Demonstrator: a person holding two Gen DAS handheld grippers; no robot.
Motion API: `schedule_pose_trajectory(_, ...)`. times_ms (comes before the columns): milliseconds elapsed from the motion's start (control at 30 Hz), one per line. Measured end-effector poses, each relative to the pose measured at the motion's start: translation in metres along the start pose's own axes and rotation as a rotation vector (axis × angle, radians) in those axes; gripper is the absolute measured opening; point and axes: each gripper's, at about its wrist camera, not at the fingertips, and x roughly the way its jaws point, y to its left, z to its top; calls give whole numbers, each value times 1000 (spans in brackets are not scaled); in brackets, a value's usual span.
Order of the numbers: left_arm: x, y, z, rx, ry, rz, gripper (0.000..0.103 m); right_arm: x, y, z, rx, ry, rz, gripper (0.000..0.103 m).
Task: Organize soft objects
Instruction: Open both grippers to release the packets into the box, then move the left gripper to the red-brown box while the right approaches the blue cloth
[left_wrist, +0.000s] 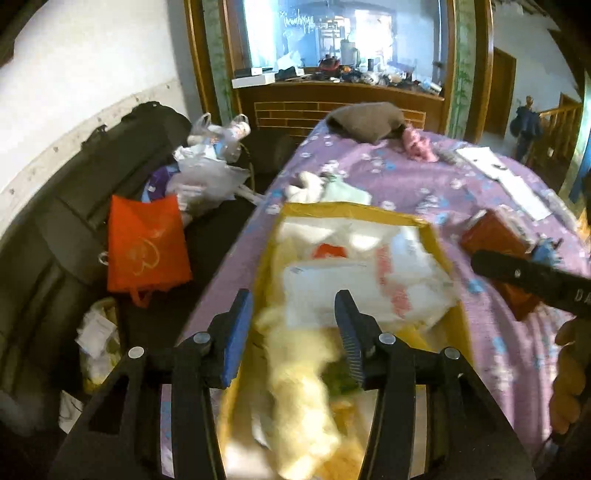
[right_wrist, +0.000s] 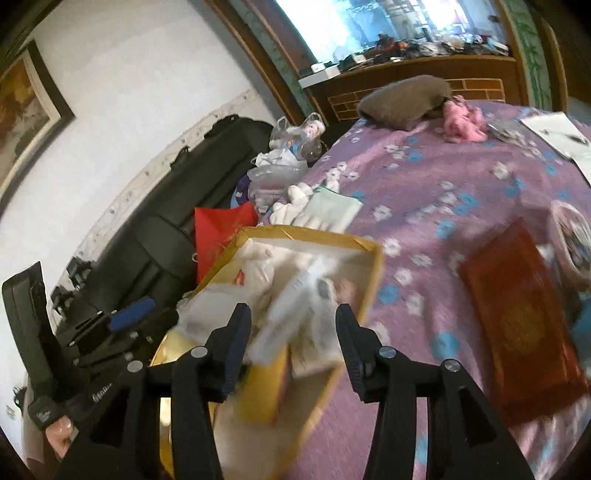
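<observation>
Left tongs (left_wrist: 293, 332): recorded with the jaws standing about half open; a pale yellow plush item (left_wrist: 295, 387) lay under and between the blue pads, blurred, and no pad was seen pressing on it. Nothing was judged to be held.

Right tongs (right_wrist: 293, 338): jaws likewise parted, nothing gripped; white soft packets (right_wrist: 295, 325) were seen just ahead of the tips, inside the box.

Yellow cardboard box (left_wrist: 354, 212): noted directly below both tongs, resting on the bed, open-topped, filled with white bags and fluffy goods.

Handling, as judged: the contents were taken to be light, limp and compressible, the plastic-wrapped pieces likely slippery; a pinch on a thick fold or bunched middle was thought safer than one on a loose edge.

Further out, ahead of the left tongs: a white plush piece with a mint cloth (left_wrist: 325, 188) just beyond the box's far wall; a brown cushion (left_wrist: 365, 120) and a pink soft toy (left_wrist: 419, 146) well beyond, near the headboard.

To the right of the tongs: a red booklet (right_wrist: 517, 332) flat on the purple floral bedspread (right_wrist: 461, 177).

To the left, off the bed: an orange bag (left_wrist: 147, 243).
</observation>
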Motion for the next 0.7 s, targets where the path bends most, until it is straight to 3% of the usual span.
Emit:
schedule_pose_trajectory(167,-18,-30,-5,-73,70,-260,46,-40,-36,-9,53,-23,15,48)
schedule_pose_trajectory(233,-25,-54,0,-53,82,-333,46,-59,-52,-4,68,-46,16,48)
schedule_pose_trajectory(433,-12,-120,19,-33,155,-462,46,-96,-110,12,132,-111,-60,48)
schedule_pose_trajectory(567,15,-166,31,0,220,-466,46,-106,-149,10,233,-168,-16,48)
schedule_pose_trajectory(700,46,-195,41,-9,291,-477,46,-112,-162,7,272,-195,-16,48)
